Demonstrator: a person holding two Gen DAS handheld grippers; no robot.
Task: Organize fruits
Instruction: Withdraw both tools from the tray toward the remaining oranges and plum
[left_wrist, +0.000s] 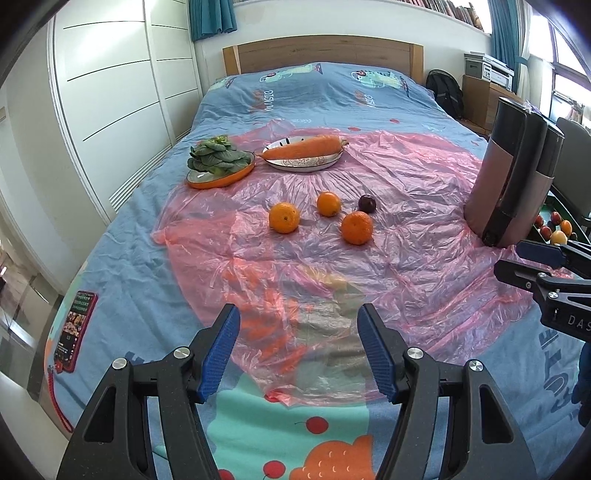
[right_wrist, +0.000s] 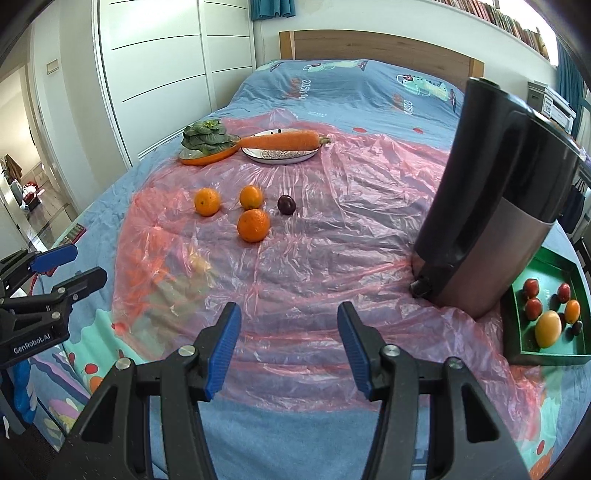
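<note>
Three oranges (right_wrist: 253, 225) and a dark plum (right_wrist: 286, 204) lie mid-sheet, loose.
I see both grippers, left gripper (left_wrist: 297, 354) and right gripper (right_wrist: 288, 347), spread and empty; the kettle (right_wrist: 491, 206) hides part of the green tray (right_wrist: 517, 325).

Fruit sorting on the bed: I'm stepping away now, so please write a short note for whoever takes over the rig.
Left claw: open, empty, above the pink plastic sheet.
Right claw: open, empty, too.
Loose on the sheet: three oranges and one dark plum.
Done: several fruits already lie in the green tray, right of the kettle.
Left: probably move the four loose fruits into the tray.
</note>
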